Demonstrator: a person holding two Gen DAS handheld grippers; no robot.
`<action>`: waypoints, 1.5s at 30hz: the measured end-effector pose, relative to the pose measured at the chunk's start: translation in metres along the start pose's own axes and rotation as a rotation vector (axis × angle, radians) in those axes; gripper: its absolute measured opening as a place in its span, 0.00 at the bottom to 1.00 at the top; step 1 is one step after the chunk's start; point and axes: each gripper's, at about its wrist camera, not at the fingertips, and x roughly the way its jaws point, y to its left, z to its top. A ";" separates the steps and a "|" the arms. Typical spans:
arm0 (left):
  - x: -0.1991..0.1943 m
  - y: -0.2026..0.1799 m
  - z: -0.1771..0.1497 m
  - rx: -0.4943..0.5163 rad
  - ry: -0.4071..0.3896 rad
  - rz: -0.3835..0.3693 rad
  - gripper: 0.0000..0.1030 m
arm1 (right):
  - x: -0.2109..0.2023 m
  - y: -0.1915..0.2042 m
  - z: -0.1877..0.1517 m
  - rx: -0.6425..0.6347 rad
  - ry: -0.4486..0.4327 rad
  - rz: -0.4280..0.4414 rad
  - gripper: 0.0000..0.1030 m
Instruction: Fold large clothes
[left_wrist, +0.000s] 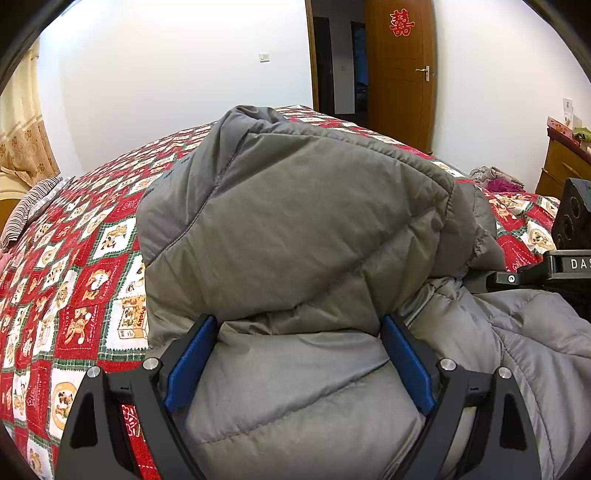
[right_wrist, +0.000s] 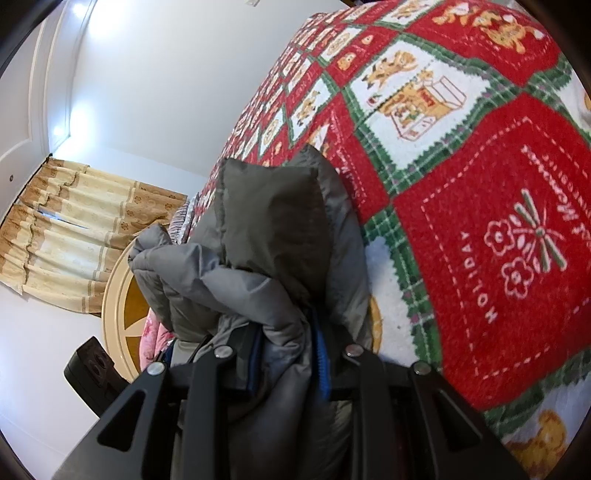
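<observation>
The grey quilted down jacket lies partly doubled over on the red patchwork bedspread; folding looks midway. Left gripper jaws spread apart, right gripper jaws clamping jacket fabric.

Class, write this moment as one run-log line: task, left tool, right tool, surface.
task: fold jacket | left tool: open, astride jacket | right tool: shut on jacket | surface: bedspread

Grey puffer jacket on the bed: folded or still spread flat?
Partly folded. One padded section of the grey puffer jacket is doubled over another, above the open left gripper. The right gripper pinches a bunched edge.
</observation>
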 end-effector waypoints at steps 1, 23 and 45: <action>0.000 0.000 0.000 -0.001 0.000 -0.001 0.88 | 0.000 0.000 -0.001 -0.002 -0.003 0.000 0.23; -0.010 0.150 -0.019 -0.542 0.137 -0.479 0.89 | -0.016 0.081 0.008 -0.386 0.036 -0.216 0.98; 0.000 0.091 -0.026 -0.417 0.104 -0.651 0.69 | 0.028 0.073 -0.042 -0.377 0.175 -0.143 0.37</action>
